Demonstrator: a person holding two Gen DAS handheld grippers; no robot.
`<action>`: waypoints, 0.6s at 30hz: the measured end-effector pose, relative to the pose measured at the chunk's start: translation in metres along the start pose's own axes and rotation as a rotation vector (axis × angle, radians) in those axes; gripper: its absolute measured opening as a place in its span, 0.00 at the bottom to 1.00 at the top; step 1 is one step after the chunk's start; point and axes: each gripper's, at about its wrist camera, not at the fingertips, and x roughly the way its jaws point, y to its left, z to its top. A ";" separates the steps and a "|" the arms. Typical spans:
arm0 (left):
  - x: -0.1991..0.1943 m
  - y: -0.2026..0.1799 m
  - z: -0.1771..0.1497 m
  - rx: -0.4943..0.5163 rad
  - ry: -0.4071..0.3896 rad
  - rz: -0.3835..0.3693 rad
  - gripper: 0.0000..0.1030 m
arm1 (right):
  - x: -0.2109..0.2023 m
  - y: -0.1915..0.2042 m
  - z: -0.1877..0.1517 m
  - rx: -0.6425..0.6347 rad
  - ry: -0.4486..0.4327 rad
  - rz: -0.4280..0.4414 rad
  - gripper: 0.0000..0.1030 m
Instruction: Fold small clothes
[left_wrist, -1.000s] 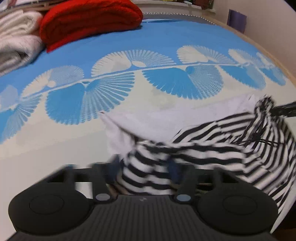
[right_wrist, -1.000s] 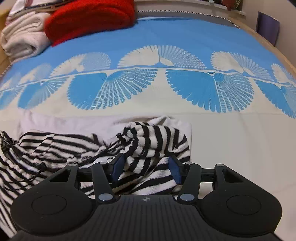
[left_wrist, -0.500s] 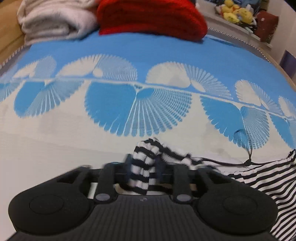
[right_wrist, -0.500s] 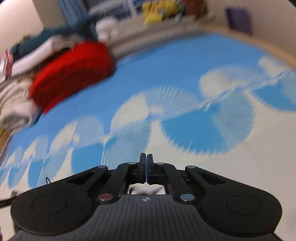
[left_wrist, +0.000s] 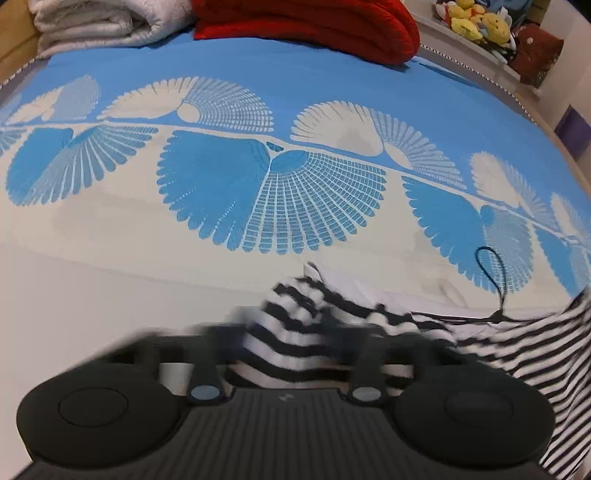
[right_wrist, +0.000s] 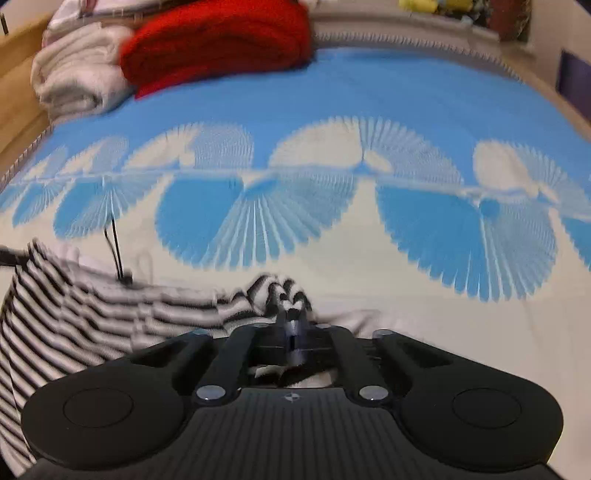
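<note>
The black-and-white striped garment (left_wrist: 303, 343) lies bunched on the near, cream part of a bedspread (left_wrist: 258, 74) printed with blue fan shapes, its black drawstring (left_wrist: 495, 280) looping out over the fabric. The left gripper (left_wrist: 291, 339) is blurred; its fingers stand apart with a fold of striped cloth between them, though whether they actually pinch it cannot be told. The right gripper (right_wrist: 293, 325) has its fingers pressed together on another bunched edge of the garment. A red knitted blanket (right_wrist: 218, 40) and a folded white blanket (right_wrist: 77, 81) sit at the far end.
</note>
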 end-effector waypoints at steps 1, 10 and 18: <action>-0.006 0.002 0.001 -0.016 -0.039 0.001 0.03 | -0.012 -0.007 0.007 0.061 -0.090 -0.012 0.00; 0.019 -0.027 0.003 0.082 0.008 0.094 0.18 | 0.041 -0.015 -0.002 0.046 0.078 -0.269 0.10; -0.024 0.018 0.000 -0.156 0.033 -0.087 0.53 | -0.010 -0.060 -0.010 0.302 0.052 -0.180 0.43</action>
